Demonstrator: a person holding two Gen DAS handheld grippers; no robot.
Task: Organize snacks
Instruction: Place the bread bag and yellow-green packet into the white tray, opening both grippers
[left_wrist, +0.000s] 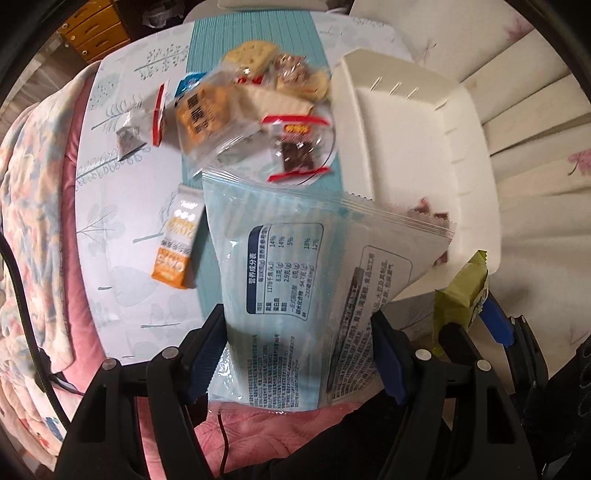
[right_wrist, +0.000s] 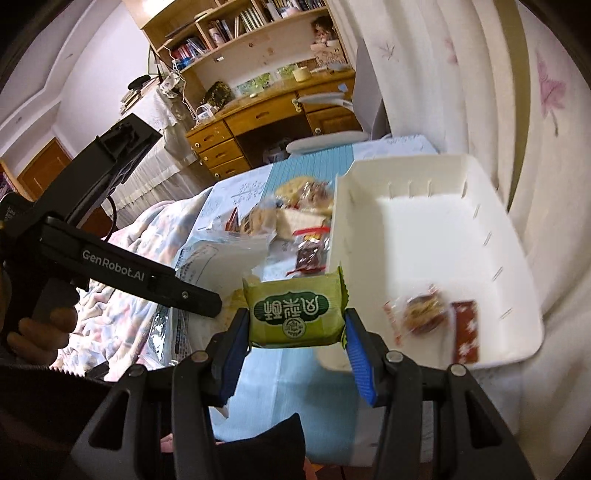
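Note:
My left gripper is shut on a large pale blue snack bag with a nutrition label, held above the table. My right gripper is shut on a small green wrapped pastry, which also shows at the right edge of the left wrist view as a green packet. A white plastic bin stands to the right, with a wrapped round snack and a red packet inside it. A heap of loose snacks lies on a glass plate beyond the bag.
An orange and white carton and a small dark sachet lie on the leaf-patterned cloth. A floral blanket borders the left. Curtains hang behind the bin, and a wooden desk with shelves stands far off.

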